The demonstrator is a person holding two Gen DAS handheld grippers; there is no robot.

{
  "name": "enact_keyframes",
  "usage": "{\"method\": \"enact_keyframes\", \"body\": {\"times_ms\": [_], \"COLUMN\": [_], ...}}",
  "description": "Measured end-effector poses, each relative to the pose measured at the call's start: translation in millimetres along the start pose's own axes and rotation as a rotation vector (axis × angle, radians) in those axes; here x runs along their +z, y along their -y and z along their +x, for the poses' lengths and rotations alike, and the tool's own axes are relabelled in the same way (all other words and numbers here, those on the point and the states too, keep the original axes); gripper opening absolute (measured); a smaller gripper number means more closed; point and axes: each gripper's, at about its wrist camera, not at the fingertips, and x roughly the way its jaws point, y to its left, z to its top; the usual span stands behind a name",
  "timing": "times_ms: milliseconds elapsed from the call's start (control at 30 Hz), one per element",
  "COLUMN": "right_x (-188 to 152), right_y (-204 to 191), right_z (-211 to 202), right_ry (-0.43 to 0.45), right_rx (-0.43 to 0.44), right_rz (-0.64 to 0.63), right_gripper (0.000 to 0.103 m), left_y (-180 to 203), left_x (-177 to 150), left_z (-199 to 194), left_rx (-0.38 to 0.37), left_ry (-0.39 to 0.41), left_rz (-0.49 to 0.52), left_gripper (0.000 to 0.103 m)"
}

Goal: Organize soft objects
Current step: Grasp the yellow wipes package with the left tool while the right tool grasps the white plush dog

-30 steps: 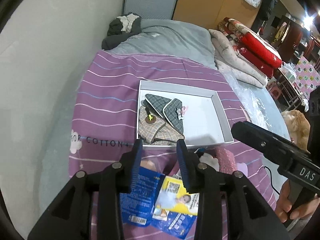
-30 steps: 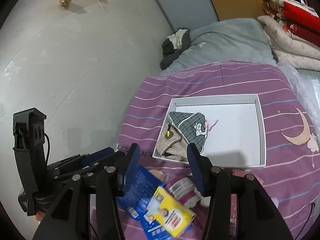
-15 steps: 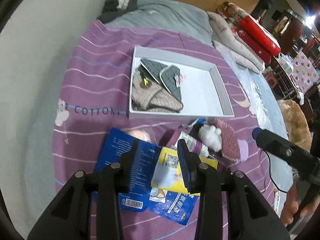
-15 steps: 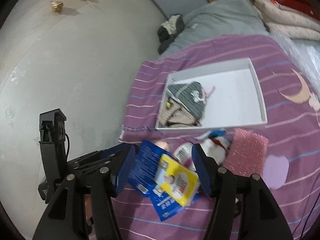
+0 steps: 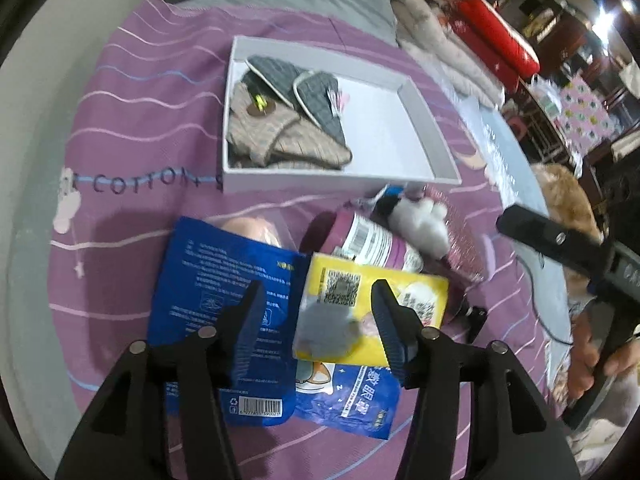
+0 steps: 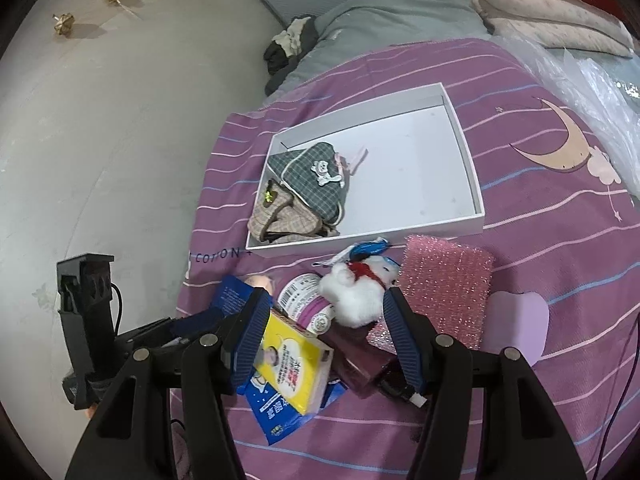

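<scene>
Black tool (image 5: 316, 312); ribbed blue fingertips (image 5: 252, 312)

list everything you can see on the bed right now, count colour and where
white box: 1, white, on the purple striped bedspread
plaid cloth items: a heap, count unclear, grey-green and beige, left end of the box
plush toy: 1, white with red scarf, in front of the box
pink sponge: 1, glittery pink, right of the plush
yellow packet: 1, yellow, atop the blue packets
blue packets: 2, blue, near edge of the pile
grey blanket: 1, beyond the bedspread
left gripper: open, over the yellow packet
right gripper: open, over the pile
</scene>
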Motion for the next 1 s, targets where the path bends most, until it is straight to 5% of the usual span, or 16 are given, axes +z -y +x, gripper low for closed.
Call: {"method": "enact_keyframes", "body": {"times_ms": [133, 400, 467, 567, 800, 867, 1000], "right_x": [0, -2, -4, -6, -10, -8, -7], "right_y": [1, -2, -1, 0, 1, 7, 12], "right_z": [5, 33, 41, 52, 69, 69, 65], "right_ry": [0.0, 0.007, 0.01, 0.021, 0.018, 0.019, 0.014], "right_rx": [-0.003, 0.001, -0.029, -0.091, -0.171, -0.162, -0.132], "right_rz": [0.001, -0.037, -0.045, -0.078, -0.133, -0.097, -0.068], "right_gripper": [0.059, 0.059, 0.059, 0.059, 0.059, 0.042, 0.039], "left_y": [-2, -9, -5, 2, 8, 11, 10], "left_x": [-2, -5, -8, -9, -9, -10, -11], "left_z": [17, 29, 32, 39, 34, 34, 27], "left_rx": [0.003, -0.12, -0.137, -0.076, -0.029, -0.025, -0.001], "left_ry": [-0.044, -0.083, -0.108, -0.142, -0.123, -0.118, -0.1], "left_rz": [0.012, -0.003, 0.018, 0.044, 0.066, 0.065, 0.068], "left_gripper": [0.056, 0.055, 0.047, 0.024, 0.014, 0.012, 0.01]}}
